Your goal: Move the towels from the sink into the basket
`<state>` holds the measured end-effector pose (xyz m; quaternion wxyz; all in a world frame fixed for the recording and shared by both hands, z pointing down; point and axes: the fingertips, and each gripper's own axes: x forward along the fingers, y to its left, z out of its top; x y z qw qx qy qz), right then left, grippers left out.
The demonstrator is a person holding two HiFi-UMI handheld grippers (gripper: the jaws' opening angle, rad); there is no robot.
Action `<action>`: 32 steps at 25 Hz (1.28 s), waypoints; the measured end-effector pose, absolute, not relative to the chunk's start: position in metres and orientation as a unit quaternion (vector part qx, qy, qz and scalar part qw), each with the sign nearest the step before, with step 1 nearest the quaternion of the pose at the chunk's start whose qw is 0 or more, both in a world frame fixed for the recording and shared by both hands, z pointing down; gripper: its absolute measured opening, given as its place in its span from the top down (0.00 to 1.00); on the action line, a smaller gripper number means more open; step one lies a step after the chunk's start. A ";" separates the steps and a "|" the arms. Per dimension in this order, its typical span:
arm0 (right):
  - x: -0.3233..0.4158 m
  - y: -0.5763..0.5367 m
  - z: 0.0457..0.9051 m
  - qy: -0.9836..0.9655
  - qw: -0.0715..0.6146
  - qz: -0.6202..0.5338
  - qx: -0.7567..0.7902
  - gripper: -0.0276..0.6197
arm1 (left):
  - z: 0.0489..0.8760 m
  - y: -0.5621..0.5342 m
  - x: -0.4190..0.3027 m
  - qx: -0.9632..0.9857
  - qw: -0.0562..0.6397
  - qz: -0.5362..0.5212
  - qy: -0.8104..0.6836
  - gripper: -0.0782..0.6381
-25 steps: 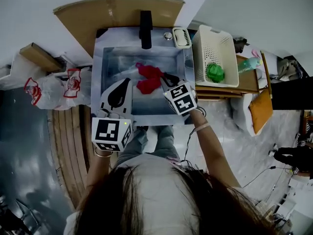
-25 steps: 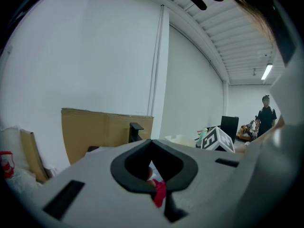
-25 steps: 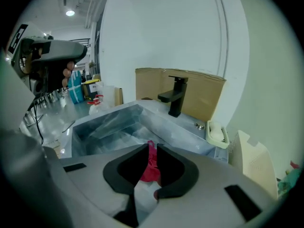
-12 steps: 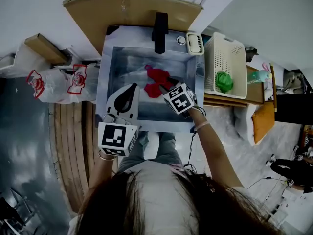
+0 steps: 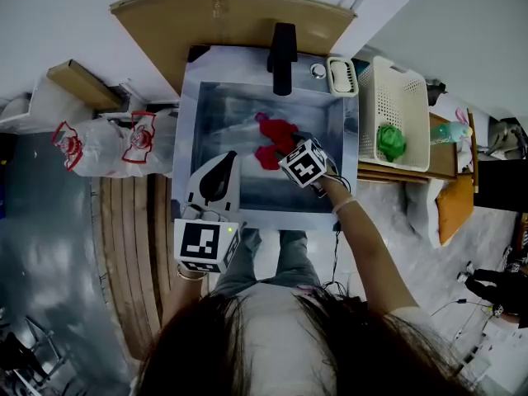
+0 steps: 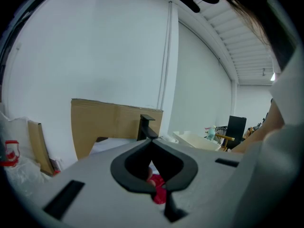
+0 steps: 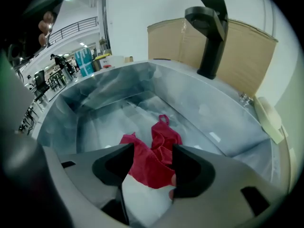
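A red towel (image 7: 164, 137) lies crumpled on the floor of the sink (image 5: 191, 130), between the opening jaws of the right gripper (image 7: 153, 152), which do not press it. The left gripper (image 6: 153, 144), jaws together and empty, hangs over the sink's front. A green towel (image 5: 390, 141) lies in the basket (image 5: 402, 73).

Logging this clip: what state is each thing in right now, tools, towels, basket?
Crumpled red cloth towel: lying loose in the steel sink.
White perforated plastic basket: upright, beside the sink.
Bunched green cloth: already in the basket.
Left tool: shut, empty.
Right tool: jaws opening around the red towel, not pressing it.
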<state>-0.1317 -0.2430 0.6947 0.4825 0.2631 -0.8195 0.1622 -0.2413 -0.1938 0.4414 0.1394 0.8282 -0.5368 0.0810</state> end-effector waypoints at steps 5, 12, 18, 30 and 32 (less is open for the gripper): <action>-0.130 -0.243 0.718 -0.806 0.505 0.173 0.255 0.55 | 0.451 -0.190 -0.245 0.823 0.150 0.086 -0.541 0.89; -0.120 -0.252 0.748 -0.785 0.499 0.219 0.296 0.57 | 0.454 -0.189 -0.243 0.822 0.153 0.088 -0.542 0.89; -0.122 -0.251 0.749 -0.785 0.496 0.220 0.300 0.73 | 0.453 -0.188 -0.242 0.822 0.153 0.087 -0.542 0.89; -0.123 -0.247 0.719 -0.800 0.466 0.217 0.310 0.79 | 0.446 -0.189 -0.229 0.828 0.148 0.086 -0.534 0.89; -0.123 -0.247 0.714 -0.803 0.458 0.218 0.313 0.79 | 0.444 -0.189 -0.227 0.827 0.148 0.084 -0.535 0.89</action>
